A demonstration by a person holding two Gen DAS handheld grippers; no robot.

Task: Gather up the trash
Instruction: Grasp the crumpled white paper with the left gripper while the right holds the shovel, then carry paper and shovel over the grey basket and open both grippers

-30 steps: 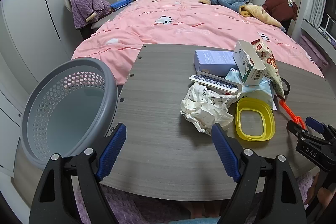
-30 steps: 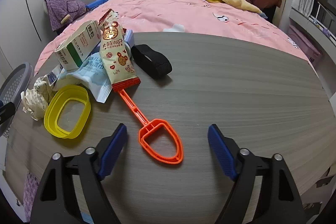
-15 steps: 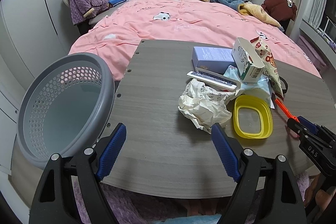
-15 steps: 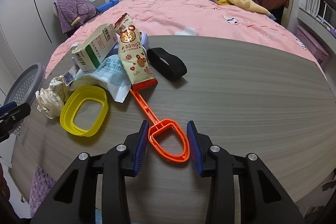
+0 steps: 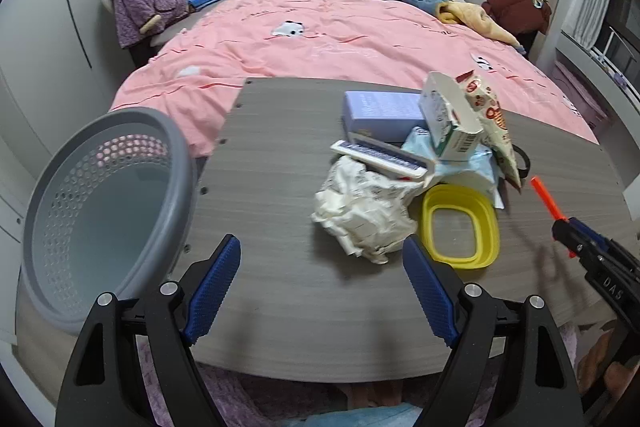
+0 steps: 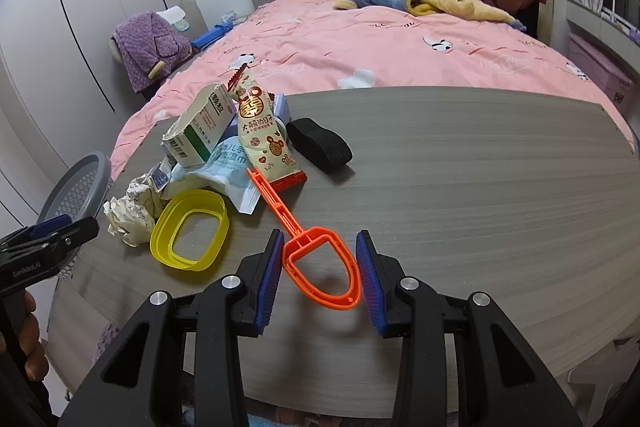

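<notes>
Your right tongs (image 6: pixel 318 277) are pinched on the loop end of the orange plastic scoop (image 6: pixel 320 267), both blue pads pressed against its sides near the desk's front edge; its handle runs away toward the trash pile. Your left tongs (image 5: pixel 322 289) are spread wide and hold nothing, hovering over the front edge of the desk (image 5: pixel 280 187). Just past their right finger lie the crumpled paper (image 5: pixel 362 213) and the yellow oval ring (image 5: pixel 460 227), touching each other. Behind these a flat dark-striped box (image 5: pixel 384 157), a wet-wipe pack (image 6: pixel 232 163), a white-and-green carton (image 6: pixel 200 131), a snack bag (image 6: pixel 264 135) and a lilac box (image 5: pixel 380 111) are heaped together. A black band (image 6: pixel 320 143) lies just right of the heap. The grey basket (image 5: pixel 100 211) stands off the desk's left edge, beside your left tongs.
</notes>
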